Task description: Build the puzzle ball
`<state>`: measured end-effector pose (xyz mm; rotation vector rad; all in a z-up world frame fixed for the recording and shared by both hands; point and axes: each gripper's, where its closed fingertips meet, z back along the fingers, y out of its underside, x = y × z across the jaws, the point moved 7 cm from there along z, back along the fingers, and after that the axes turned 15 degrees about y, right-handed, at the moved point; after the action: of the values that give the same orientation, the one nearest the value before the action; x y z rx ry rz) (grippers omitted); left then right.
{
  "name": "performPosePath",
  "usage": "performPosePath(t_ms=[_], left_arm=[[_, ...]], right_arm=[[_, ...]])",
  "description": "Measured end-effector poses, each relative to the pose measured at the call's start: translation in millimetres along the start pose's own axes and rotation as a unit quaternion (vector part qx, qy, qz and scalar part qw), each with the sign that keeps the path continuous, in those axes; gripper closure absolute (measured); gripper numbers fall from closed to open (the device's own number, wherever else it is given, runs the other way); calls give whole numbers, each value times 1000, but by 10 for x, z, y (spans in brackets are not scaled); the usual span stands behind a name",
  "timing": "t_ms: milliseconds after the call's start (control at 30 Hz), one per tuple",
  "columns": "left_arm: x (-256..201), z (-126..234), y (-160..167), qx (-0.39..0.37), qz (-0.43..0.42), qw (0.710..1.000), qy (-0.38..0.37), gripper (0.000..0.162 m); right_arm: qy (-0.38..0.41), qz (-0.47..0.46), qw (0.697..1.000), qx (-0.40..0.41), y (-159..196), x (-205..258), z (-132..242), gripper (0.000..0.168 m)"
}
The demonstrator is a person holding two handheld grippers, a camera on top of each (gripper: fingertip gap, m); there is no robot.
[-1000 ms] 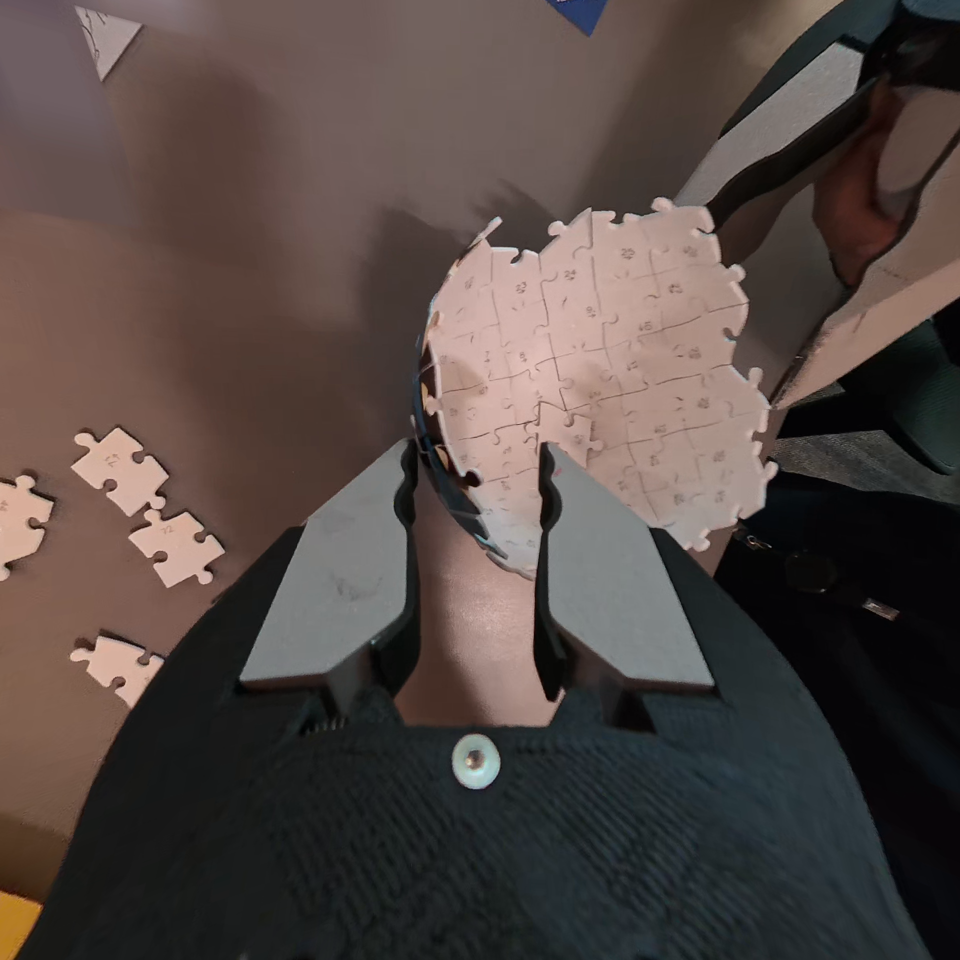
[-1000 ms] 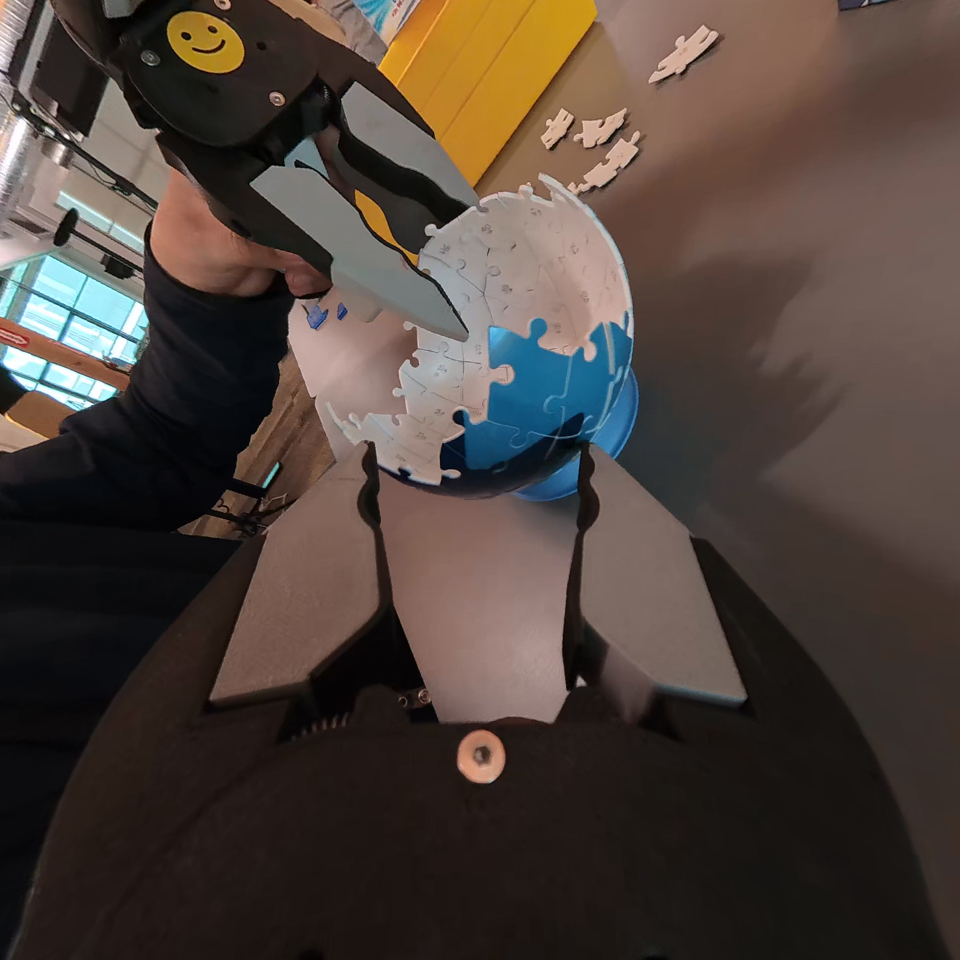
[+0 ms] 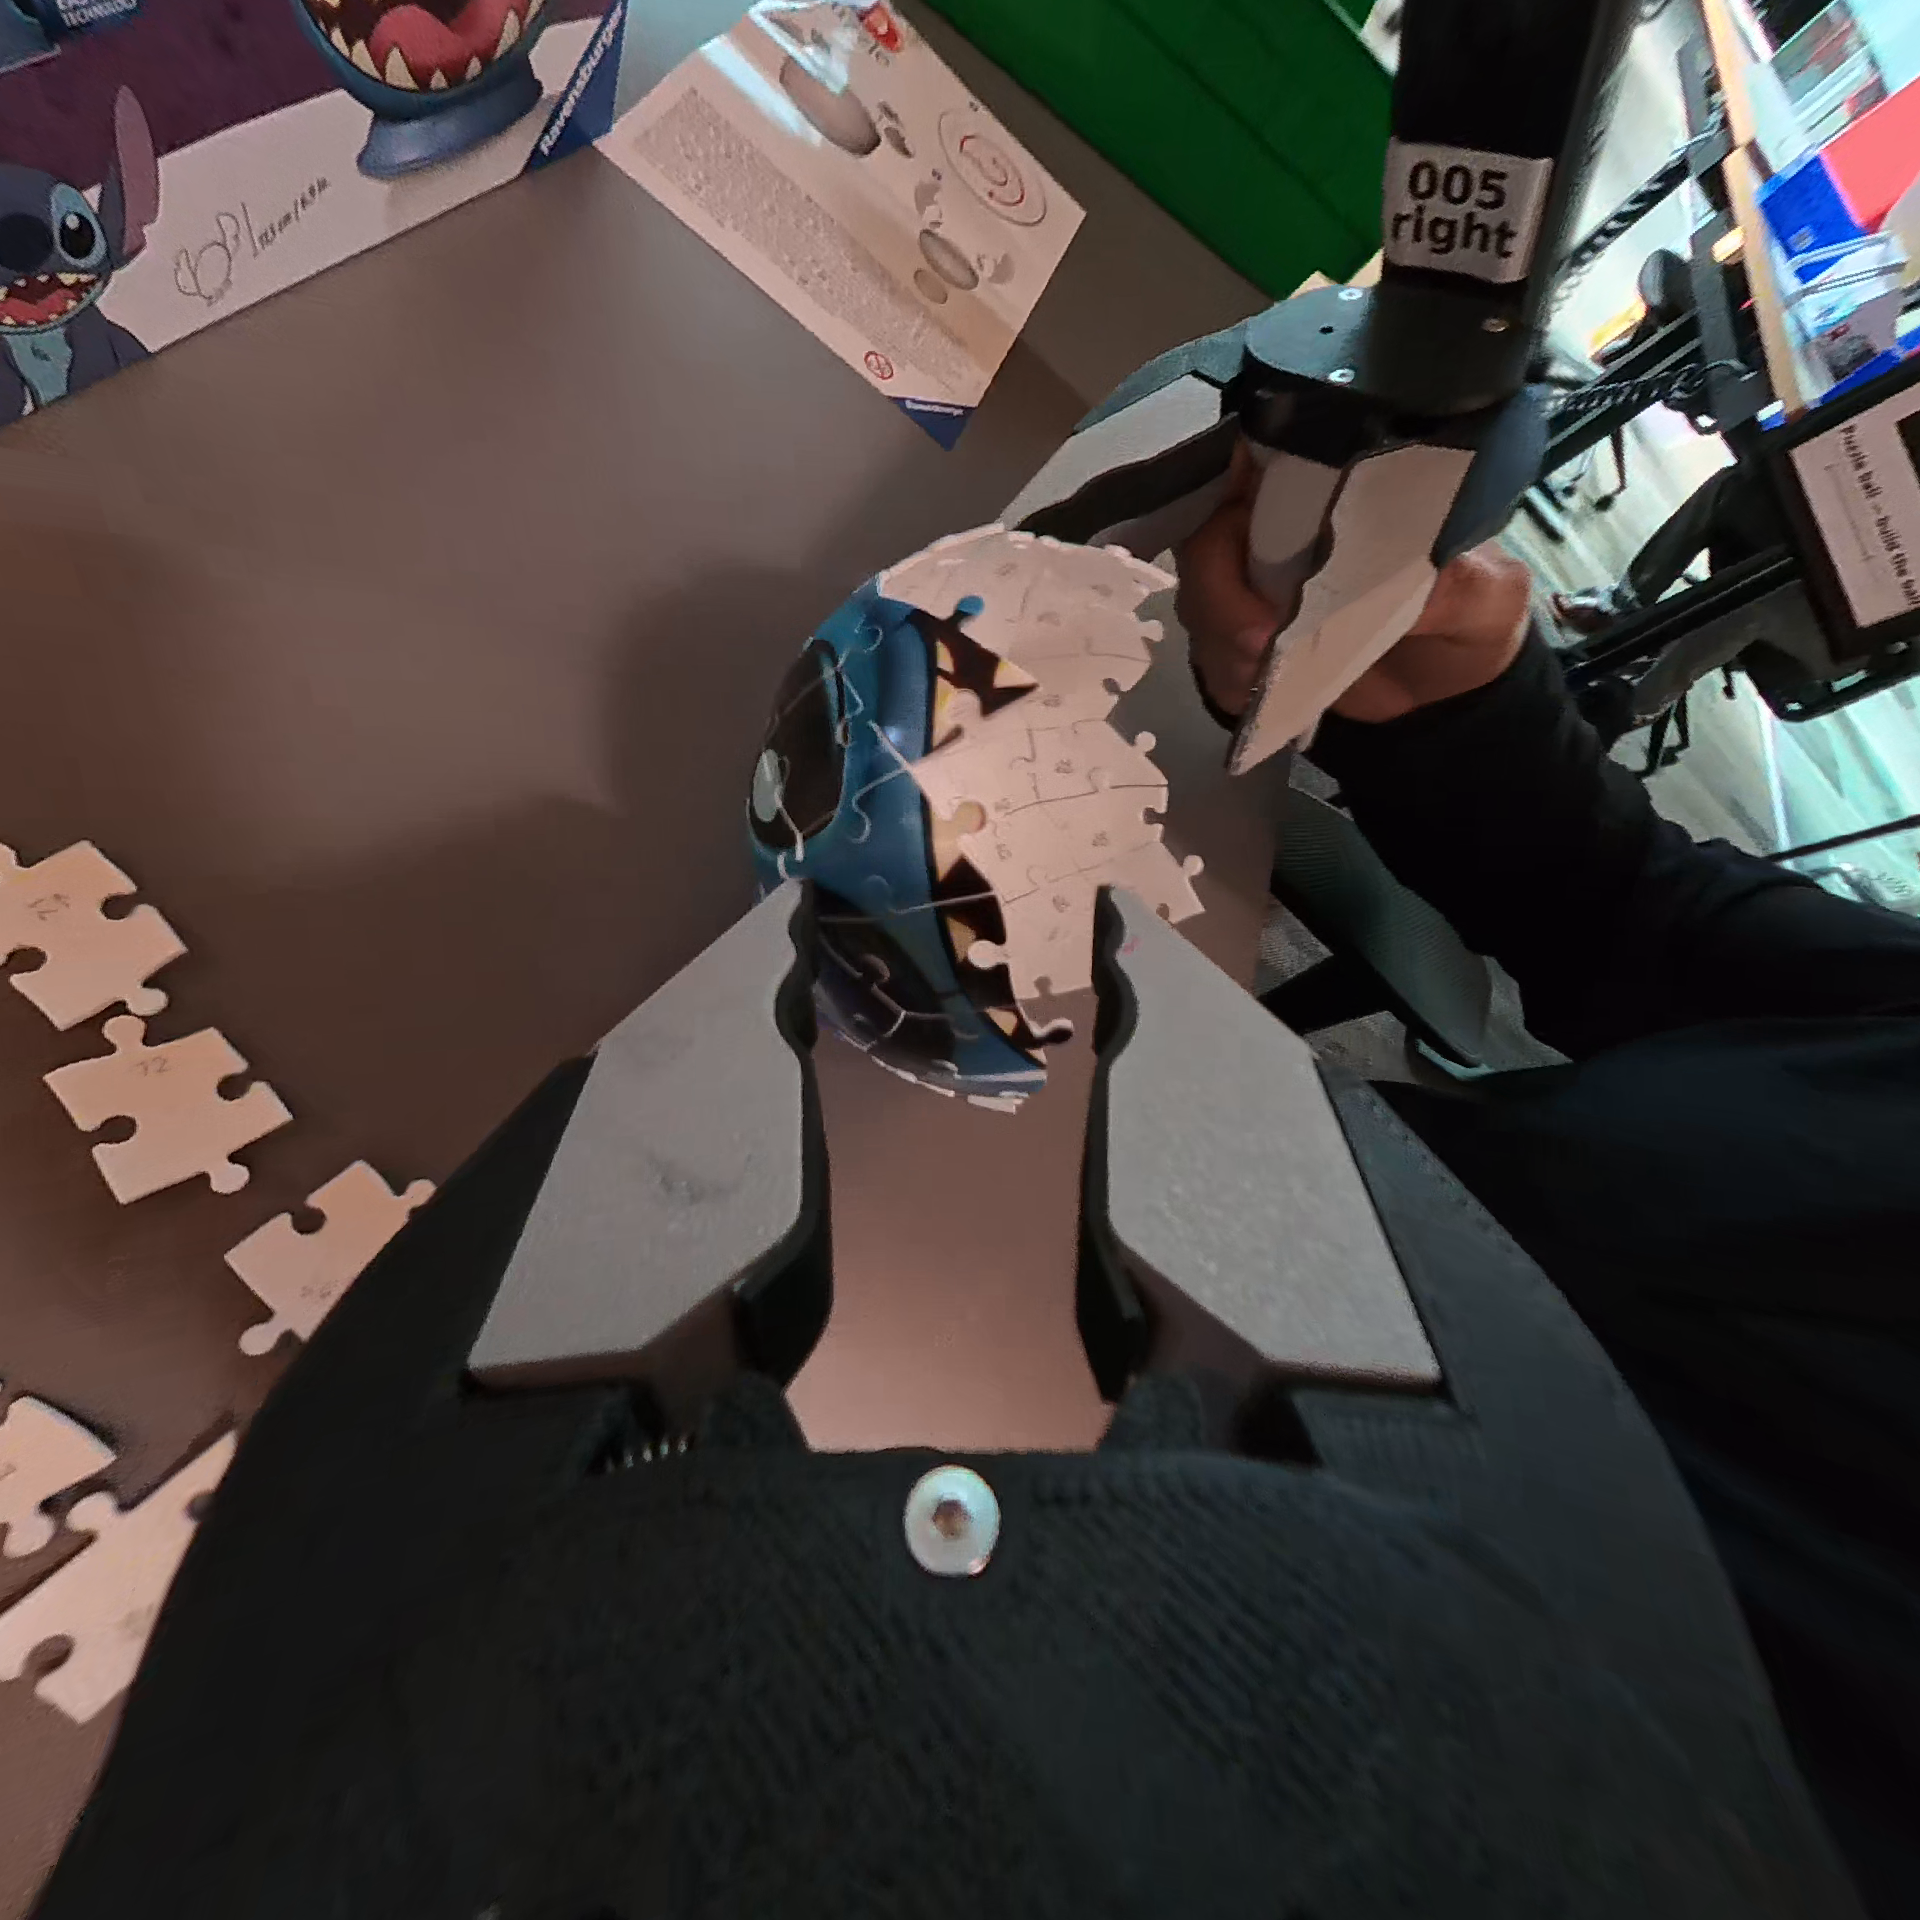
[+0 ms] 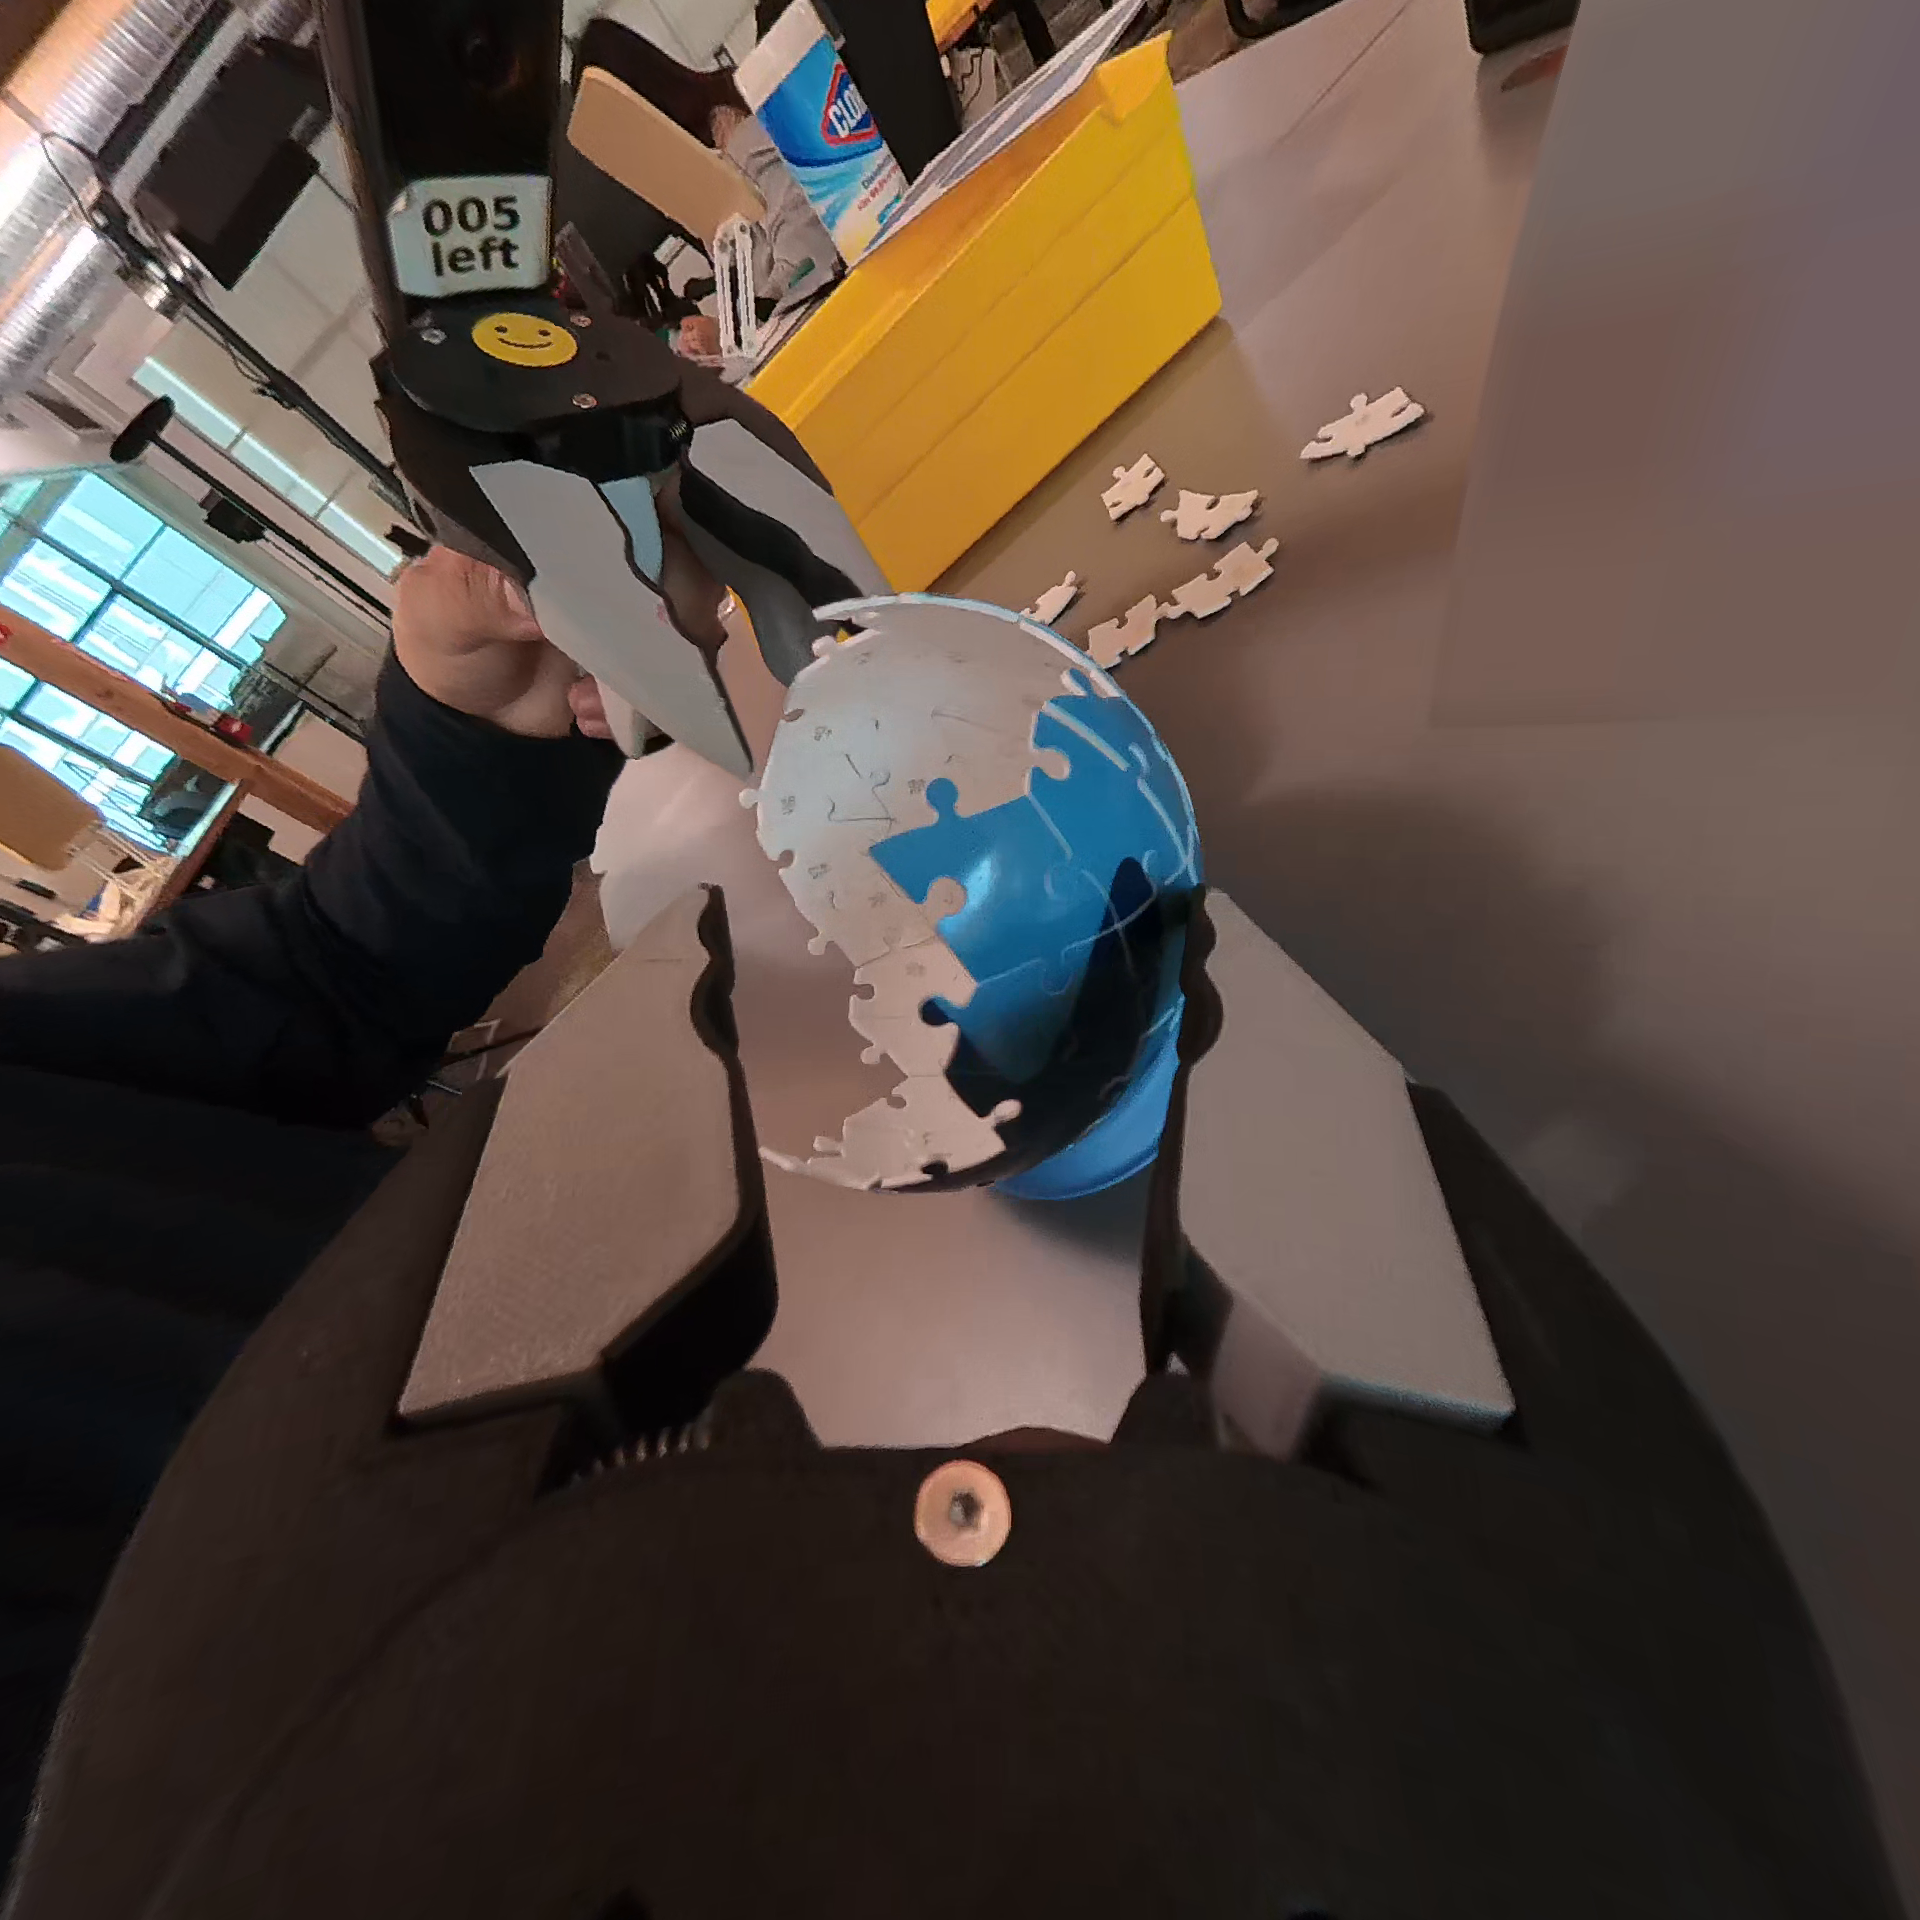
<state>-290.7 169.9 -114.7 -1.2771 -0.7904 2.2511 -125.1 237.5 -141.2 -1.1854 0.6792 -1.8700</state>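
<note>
1. Loose puzzle pieces (image 3: 166,1107) lay white side up on the brown table (image 3: 436,644) at my far left; beyond them lay the puzzle box (image 3: 156,208) and an instruction sheet (image 3: 842,218).
2. My left gripper (image 3: 945,956) had its jaws spread. The half-built puzzle ball (image 3: 935,831) sat just past its fingertips, apparently ungripped.
3. The ball was an open shell, with a blue printed outside and a white numbered inside, resting on a blue stand (image 4: 1081,1143) on the table.
4. My right gripper (image 4: 951,935) also stood spread, its tips flanking the ball's lower part; whether the right tip touched, I could not tell.
5. In the right wrist view, a yellow box (image 4: 997,312) stood behind the ball, with more loose pieces beside it.
</note>
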Motion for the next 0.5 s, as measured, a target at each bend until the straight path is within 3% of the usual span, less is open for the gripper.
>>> performPosePath(t_ms=[300,500], left_arm=[[-60,275,1,-47,-18,999,7,113],[144,379,-37,-65,19,998,14,113]], right_arm=[[21,47,999,5,30,9,-31,88],[38,47,998,28,70,-30,-41,89]])
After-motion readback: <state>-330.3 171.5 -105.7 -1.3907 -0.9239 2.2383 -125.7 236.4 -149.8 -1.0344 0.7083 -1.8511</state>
